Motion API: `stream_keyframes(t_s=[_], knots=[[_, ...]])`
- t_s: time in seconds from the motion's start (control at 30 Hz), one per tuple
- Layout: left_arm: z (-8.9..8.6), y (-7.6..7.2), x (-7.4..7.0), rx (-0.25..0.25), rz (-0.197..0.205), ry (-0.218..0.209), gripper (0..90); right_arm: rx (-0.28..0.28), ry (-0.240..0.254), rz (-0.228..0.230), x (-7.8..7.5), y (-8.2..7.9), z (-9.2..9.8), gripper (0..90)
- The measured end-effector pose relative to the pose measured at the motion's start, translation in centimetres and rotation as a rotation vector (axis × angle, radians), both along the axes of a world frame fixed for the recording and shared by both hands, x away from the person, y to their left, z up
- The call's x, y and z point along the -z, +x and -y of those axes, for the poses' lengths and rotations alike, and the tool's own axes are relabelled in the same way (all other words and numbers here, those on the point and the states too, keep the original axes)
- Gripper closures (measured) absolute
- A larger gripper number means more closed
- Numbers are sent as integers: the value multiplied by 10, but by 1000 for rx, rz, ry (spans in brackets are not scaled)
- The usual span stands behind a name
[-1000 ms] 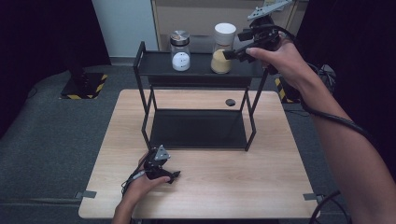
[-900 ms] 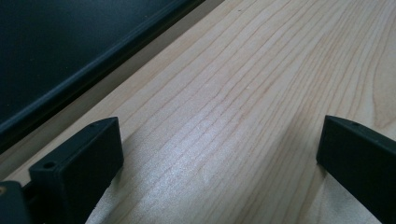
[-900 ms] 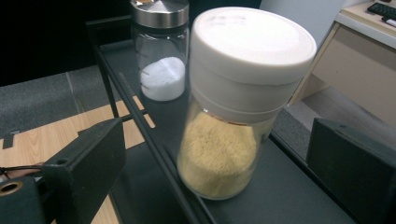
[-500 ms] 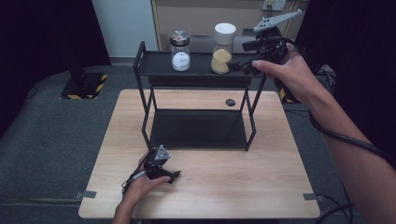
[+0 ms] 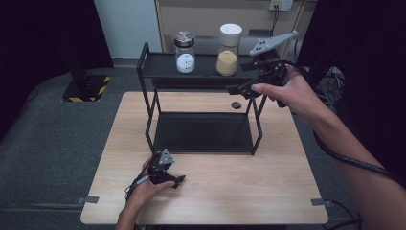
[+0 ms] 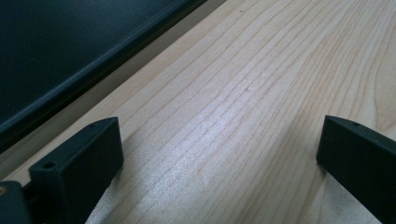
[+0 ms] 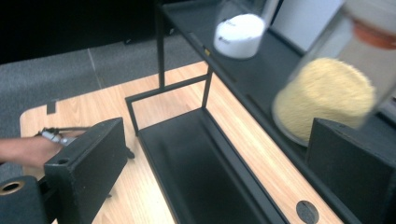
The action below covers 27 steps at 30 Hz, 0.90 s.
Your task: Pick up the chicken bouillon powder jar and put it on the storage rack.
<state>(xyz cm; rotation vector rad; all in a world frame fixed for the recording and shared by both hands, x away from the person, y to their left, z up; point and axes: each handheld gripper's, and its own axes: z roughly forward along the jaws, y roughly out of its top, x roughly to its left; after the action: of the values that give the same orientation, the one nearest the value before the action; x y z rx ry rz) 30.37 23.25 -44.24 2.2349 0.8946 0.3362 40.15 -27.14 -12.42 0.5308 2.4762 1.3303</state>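
A black two-tier shelf (image 5: 148, 72) stands on the wooden table (image 5: 287, 191). Two jars sit on its top tier: a silver-lidded jar of white powder (image 5: 185, 58) and a white-lidded jar of yellow grains (image 5: 228, 52). My right gripper (image 5: 235, 89) hovers open and empty at the shelf's right front corner, below and right of the yellow jar. In the right gripper view the yellow jar (image 7: 327, 100) and white jar (image 7: 239, 35) lie ahead of the open right gripper (image 7: 219, 158). My left gripper (image 5: 176, 181) rests open on the table; the left gripper (image 6: 219, 154) has bare wood between its jaws.
The shelf's lower tray (image 5: 201, 132) holds nothing. A round cable hole (image 5: 235, 105) sits in the table behind the shelf. Grey floor surrounds the table, with a yellow-striped base (image 5: 86, 88) at the back left and cabinets behind.
My right gripper has drawn back from the yellow jar, dropping down to the shelf's right front corner. The jar stays on the top tier. The left hand has kept still.
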Motion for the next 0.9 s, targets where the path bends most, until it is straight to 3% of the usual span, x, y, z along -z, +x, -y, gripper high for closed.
stream_keyframes(t_s=[0.37, 0.9], knots=[[0, 0, 0, 2, 0, -1, 0, -22, -28, -32, 16, -1, -10, 60], [1, 0, 0, -1, 0, -1, 0, -10, -48, -74, 59, -8, -6, 64]])
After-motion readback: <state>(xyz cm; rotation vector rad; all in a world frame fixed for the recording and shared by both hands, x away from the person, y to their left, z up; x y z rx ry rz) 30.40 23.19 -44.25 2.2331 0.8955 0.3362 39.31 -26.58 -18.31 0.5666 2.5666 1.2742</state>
